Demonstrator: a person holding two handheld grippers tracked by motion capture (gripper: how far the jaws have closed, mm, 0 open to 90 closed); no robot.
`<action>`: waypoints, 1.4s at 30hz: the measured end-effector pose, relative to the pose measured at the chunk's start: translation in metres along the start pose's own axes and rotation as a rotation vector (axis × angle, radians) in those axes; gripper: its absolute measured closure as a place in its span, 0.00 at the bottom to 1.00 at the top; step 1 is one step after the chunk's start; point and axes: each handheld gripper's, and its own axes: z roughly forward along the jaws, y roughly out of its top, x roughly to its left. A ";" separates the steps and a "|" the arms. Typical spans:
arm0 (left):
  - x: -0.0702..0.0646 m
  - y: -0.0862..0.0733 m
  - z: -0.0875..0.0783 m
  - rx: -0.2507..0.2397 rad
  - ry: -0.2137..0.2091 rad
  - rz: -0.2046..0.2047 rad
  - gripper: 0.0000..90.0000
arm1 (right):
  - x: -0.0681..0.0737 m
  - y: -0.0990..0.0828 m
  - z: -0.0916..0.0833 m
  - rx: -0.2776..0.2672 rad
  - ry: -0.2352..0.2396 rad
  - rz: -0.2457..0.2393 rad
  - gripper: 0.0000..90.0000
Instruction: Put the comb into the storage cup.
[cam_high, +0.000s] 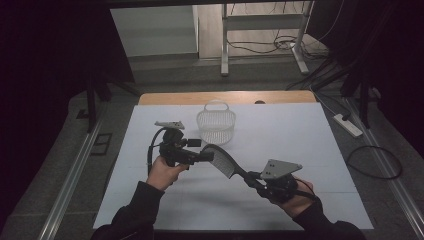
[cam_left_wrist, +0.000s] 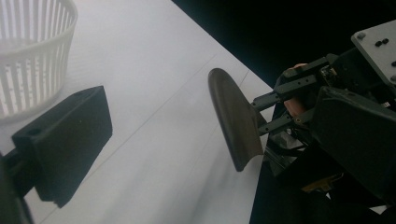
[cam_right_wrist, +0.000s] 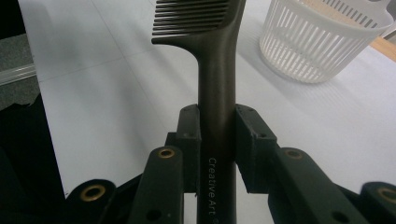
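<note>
The right gripper (cam_high: 252, 178) is clamped on the handle of a dark comb (cam_high: 222, 161), its two pads pressed flat against either side of the shaft, as the right gripper view shows plainly with the comb (cam_right_wrist: 217, 88) rising straight out from between them and its teeth at the far end. In the high view the comb is held above the white table (cam_high: 300, 145), slanting up and away from the right gripper toward the left gripper (cam_high: 207, 157), whose tips sit right at the toothed head. The left gripper's jaws stand wide apart: in its own view one pad (cam_left_wrist: 65, 140) is off to the left, the other looms at the right, and the comb (cam_left_wrist: 233, 121) hangs edge-on between them, touched by neither. The white basket (cam_high: 216, 125) stands on the table just beyond the comb's head, near the left gripper. The main risk, judged from this, is a handover that fails: if the right gripper lets go before the left has closed, the comb would drop to the table. The head is thin and edge-on to the left gripper, so a closing grip could catch only the teeth, flex them or twist the comb out of line. A grip that far from the handle could also let the comb swing and miss the basket's rim.
</note>
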 end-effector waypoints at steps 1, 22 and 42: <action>0.000 0.000 -0.001 0.004 0.009 -0.003 0.03 | 0.000 0.000 0.000 -0.001 -0.001 0.000 0.80; 0.008 -0.003 -0.006 -0.023 -0.152 -0.166 0.90 | 0.001 0.000 0.000 0.000 -0.021 -0.019 0.80; 0.008 -0.006 -0.007 -0.082 -0.184 -0.201 0.96 | 0.000 -0.002 0.004 -0.004 -0.054 -0.035 0.69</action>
